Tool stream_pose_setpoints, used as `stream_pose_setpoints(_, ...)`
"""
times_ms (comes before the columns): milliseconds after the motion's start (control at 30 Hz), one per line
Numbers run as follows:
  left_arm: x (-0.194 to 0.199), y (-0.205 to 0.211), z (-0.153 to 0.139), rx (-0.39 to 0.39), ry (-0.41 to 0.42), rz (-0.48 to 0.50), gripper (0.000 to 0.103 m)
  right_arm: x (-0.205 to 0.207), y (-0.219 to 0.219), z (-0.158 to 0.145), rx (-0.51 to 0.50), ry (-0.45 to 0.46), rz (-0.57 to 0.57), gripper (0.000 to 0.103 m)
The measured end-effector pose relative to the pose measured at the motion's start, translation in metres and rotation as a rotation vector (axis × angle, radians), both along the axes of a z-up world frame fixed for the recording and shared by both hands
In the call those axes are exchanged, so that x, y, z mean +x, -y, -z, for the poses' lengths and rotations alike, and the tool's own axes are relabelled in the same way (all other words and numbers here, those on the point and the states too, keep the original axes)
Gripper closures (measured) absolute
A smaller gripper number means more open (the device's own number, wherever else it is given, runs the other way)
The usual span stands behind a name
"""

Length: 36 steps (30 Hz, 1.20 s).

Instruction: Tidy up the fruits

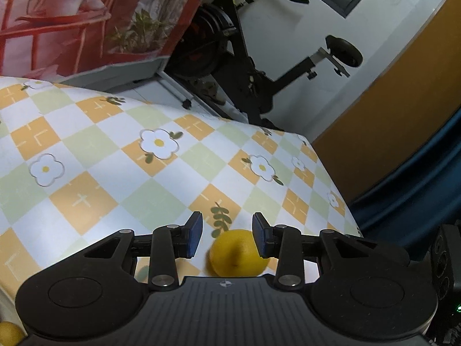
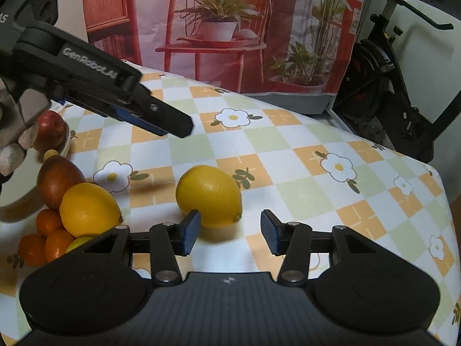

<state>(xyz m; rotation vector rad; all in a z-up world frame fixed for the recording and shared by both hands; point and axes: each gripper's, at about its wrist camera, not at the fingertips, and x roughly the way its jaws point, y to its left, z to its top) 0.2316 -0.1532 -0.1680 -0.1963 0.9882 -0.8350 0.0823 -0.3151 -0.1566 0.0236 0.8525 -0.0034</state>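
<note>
One oval yellow lemon (image 2: 209, 196), lying alone on the checked, flower-printed tablecloth (image 2: 288, 150), is recorded just ahead of the right gripper (image 2: 229, 232) and slightly left of its centre line. Its long axis is laid crosswise, nipple end toward the right. The right gripper's jaws are held apart and empty, as are those of the left gripper (image 1: 227, 235); the right is judged nearer.

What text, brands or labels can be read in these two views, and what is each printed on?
"GenRobot.AI": white lettering along the side of the left gripper, seen in the right wrist view; the last letters are hard to make out.
"S": tail end of a cut-off white word on the dark device at the top left edge.
Nothing else readable.
</note>
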Motion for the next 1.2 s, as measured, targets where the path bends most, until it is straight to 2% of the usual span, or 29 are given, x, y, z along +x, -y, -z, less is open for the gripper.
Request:
stream_pose_setpoints(100, -0.003, 0.001, 0.004, 0.002, -0.006, 0.015, 0.062, 0.001, -0.002, 0.002, -0.011, -0.004, -0.022, 0.053)
stream_pose_setpoints(300, -0.001, -0.002, 0.018, -0.031, -0.094, -0.031, 0.062, -0.002, 0.001, 0.01, 0.029, 0.004, -0.019, 0.053)
stream_pose_setpoints(533, -0.003, 0.005, 0.025, -0.021, -0.106, -0.017, 0.062, -0.002, 0.0, 0.017, 0.049, 0.016, -0.03, 0.052)
stream_pose_setpoints(867, -0.004, 0.015, 0.033, -0.001, -0.11, 0.018, 0.062, 0.006, 0.001, 0.025, 0.088, 0.046, -0.049, 0.044)
stream_pose_setpoints(1200, -0.001, 0.018, 0.034, -0.002, -0.103, 0.024, 0.063, 0.007, 0.001, 0.031, 0.107, 0.064, -0.061, 0.048)
